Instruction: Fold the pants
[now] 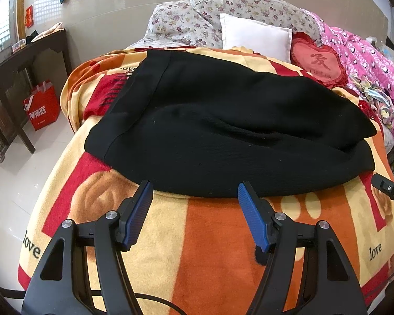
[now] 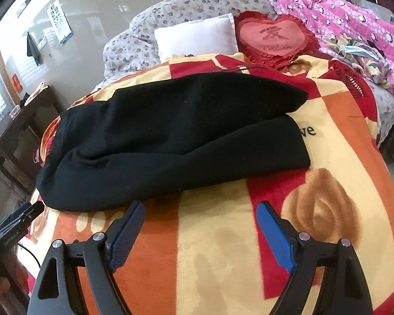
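Pants (image 1: 223, 131), black and thick-knit, lie across the bed on the patterned blanket (image 1: 210, 236), between you and the pillows. They look already doubled, one layer resting on the other with the upper one set back a little at the right-hand end, so two edges show there. A long soft ridge runs through the middle of the cloth. Your left gripper (image 1: 195, 190) stands wide apart and empty, its tips right at the near edge of the fabric; your right gripper (image 2: 199, 210) is equally wide and empty, just short of that same edge. For the next fold, I'd judge you should pinch both layers together at the near edge, one gripper toward each end, lift evenly and carry the fabric over so the ends meet squarely. Smooth the ridge first, or it may get folded in
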`<action>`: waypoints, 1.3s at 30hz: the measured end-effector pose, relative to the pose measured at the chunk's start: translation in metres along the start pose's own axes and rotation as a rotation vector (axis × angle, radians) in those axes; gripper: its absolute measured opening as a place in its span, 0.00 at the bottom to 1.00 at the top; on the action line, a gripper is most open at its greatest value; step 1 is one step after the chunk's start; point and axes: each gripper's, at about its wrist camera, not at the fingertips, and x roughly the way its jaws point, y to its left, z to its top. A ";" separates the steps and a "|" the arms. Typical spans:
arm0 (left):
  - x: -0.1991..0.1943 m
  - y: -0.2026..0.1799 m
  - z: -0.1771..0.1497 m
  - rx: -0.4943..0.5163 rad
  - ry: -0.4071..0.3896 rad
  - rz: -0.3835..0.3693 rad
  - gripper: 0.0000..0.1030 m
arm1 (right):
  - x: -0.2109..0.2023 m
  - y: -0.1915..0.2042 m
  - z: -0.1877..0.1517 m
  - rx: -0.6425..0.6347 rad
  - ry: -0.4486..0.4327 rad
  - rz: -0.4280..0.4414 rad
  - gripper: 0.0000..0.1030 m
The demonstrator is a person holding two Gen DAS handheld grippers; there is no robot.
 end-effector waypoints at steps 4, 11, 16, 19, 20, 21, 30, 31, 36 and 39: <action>0.000 0.000 0.000 0.000 0.000 0.000 0.66 | 0.001 0.005 0.000 -0.019 0.002 -0.016 0.83; 0.002 0.001 -0.004 -0.010 0.005 -0.002 0.66 | 0.002 0.009 0.001 -0.038 0.006 -0.042 0.83; 0.003 0.003 -0.004 -0.019 0.011 -0.005 0.66 | 0.003 0.011 0.001 -0.055 0.012 -0.061 0.83; 0.003 0.003 -0.004 -0.025 0.014 -0.002 0.66 | 0.005 0.012 0.002 -0.057 0.016 -0.060 0.83; 0.003 0.004 -0.003 -0.027 0.015 -0.002 0.66 | 0.005 0.012 0.002 -0.059 0.017 -0.060 0.83; 0.003 0.004 -0.004 -0.031 0.018 -0.005 0.66 | 0.005 0.012 0.003 -0.061 0.017 -0.061 0.83; 0.004 0.011 -0.001 -0.064 0.032 -0.016 0.66 | 0.006 0.017 0.005 -0.079 0.018 -0.064 0.83; 0.004 0.012 -0.001 -0.069 0.035 -0.018 0.66 | 0.006 0.018 0.006 -0.080 0.017 -0.064 0.83; 0.005 0.015 0.000 -0.075 0.039 -0.014 0.66 | 0.008 0.021 0.007 -0.084 0.019 -0.058 0.83; 0.005 0.015 0.000 -0.076 0.039 -0.016 0.66 | 0.009 0.021 0.007 -0.087 0.025 -0.052 0.83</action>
